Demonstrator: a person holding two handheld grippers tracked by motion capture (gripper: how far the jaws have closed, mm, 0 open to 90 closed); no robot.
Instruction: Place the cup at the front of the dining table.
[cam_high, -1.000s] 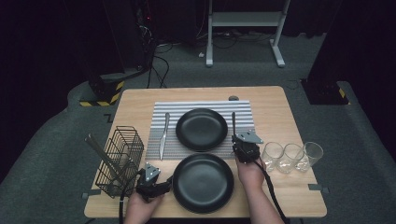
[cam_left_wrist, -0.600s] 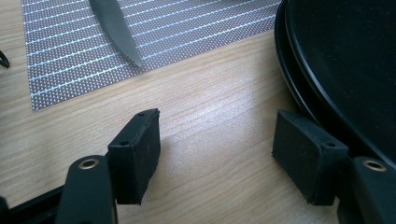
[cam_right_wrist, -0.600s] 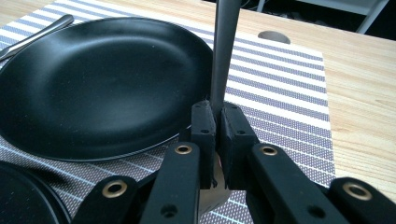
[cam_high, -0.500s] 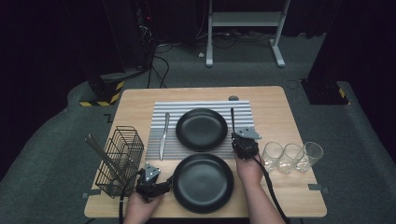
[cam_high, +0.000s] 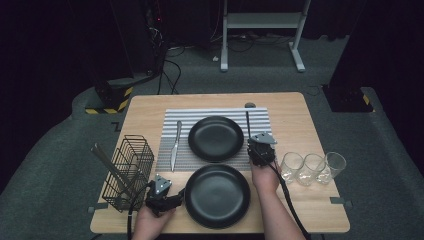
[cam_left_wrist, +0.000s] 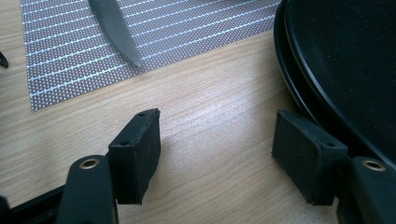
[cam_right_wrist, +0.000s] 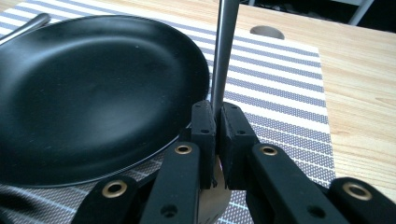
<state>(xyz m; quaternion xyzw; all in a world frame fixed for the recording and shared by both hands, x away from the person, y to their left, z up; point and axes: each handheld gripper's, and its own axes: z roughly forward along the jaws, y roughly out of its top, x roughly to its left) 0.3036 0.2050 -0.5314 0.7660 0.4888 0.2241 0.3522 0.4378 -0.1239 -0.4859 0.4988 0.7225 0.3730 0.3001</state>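
**Right gripper creeps up the mat; left waits by the near plate**

I take the near plate (cam_high: 217, 195) as my landmark. Just left of its rim my left gripper (cam_high: 178, 195) sits low over the bench (cam_high: 310, 130), jaws apart with nothing between them. It has not moved in the last second.

Beyond the near plate's right edge, my right gripper (cam_high: 249, 142) is clamped tight on the slim metal handle of a utensil (cam_high: 247, 125). Since a second ago it has edged slightly farther from the near plate, and the handle now runs along the striped placemat (cam_high: 215, 114) close to the far plate (cam_high: 216, 138). I read that as lining the piece up to lay it there. I cannot tell whether it touches the mat yet, nor which kind of utensil it is.

My count:
- two black plates
- one knife (cam_high: 175, 145), on the mat beyond and left of the near plate
- one wire basket (cam_high: 131, 170), well to its left
- three glasses to its right (cam_high: 291, 166) (cam_high: 311, 167) (cam_high: 334, 164)
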